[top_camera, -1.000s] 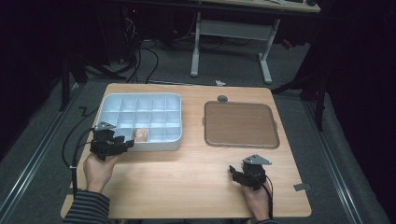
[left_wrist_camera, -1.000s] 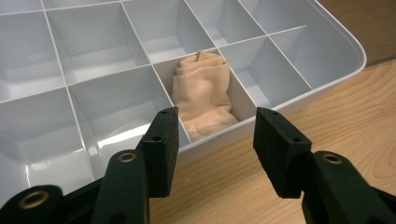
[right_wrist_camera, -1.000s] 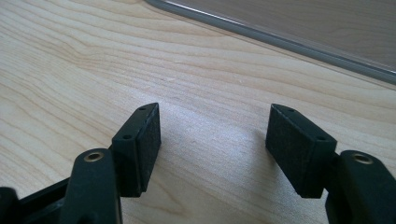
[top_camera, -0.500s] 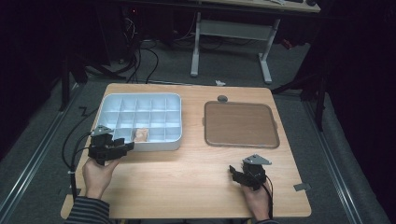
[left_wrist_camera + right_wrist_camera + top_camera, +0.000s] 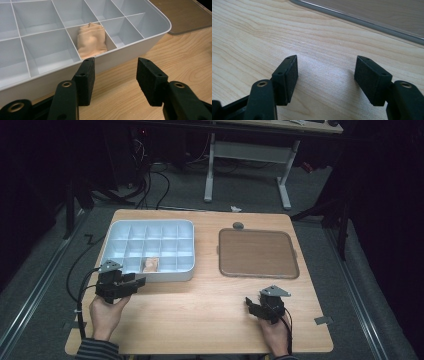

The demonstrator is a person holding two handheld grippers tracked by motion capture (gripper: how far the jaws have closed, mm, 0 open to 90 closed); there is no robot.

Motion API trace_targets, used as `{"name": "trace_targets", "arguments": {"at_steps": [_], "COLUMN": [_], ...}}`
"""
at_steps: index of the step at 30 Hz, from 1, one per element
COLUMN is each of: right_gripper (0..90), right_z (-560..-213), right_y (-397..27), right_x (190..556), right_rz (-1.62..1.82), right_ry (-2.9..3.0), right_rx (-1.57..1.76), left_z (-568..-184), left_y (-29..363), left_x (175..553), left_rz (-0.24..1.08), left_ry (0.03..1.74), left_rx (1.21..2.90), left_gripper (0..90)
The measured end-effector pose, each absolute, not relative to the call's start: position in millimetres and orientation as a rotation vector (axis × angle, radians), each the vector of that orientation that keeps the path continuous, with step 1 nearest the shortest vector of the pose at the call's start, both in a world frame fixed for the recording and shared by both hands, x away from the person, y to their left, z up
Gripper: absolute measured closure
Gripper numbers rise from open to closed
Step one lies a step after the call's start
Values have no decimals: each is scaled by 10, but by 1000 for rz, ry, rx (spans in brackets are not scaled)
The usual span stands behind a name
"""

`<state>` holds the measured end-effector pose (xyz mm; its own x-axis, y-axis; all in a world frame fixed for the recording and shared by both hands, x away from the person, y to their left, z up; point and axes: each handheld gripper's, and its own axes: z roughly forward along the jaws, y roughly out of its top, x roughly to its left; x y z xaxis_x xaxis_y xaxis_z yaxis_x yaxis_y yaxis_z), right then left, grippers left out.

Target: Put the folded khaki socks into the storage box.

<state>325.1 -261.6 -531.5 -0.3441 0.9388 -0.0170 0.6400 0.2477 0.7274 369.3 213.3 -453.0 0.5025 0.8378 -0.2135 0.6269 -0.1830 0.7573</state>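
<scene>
Left gripper (image 5: 131,283) sits just outside the near wall of the organiser (image 5: 150,276), jaws standing well apart with nothing between them. Cloth (image 5: 91,40), folded and peach-coloured, lies in a near-row compartment of the organiser, just past that wall and roughly in line with the jaws. Right gripper (image 5: 255,306) rests on the surface (image 5: 200,305) well to the right of the organiser, near the front edge of the brown tray (image 5: 257,252); jaws likewise apart and empty.

Judgement: cloth looks placed, left gripper free of it.

Risks from here:
- Left jaws are close to the organiser wall; a forward nudge could shove the organiser, since it seems light.
- If the cloth is to be regripped, compartment walls stand tight on both sides of it; jaws this wide may straddle a divider and catch.
- Cloth is soft; a shallow pinch may lift one fold only and unroll it.
</scene>
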Motion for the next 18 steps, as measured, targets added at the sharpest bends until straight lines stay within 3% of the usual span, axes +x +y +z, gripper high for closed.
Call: {"name": "trace_targets", "arguments": {"at_steps": [18], "right_gripper": [355], "right_z": [-5315], "right_y": [-2617], "right_x": [3252], "right_rz": [879], "right_ry": [2073], "right_rx": [1434], "left_z": [-4652], "left_y": [2058], "left_x": [3601], "left_rz": [276], "left_ry": [1196], "left_rx": [1900], "left_gripper": [485]}}
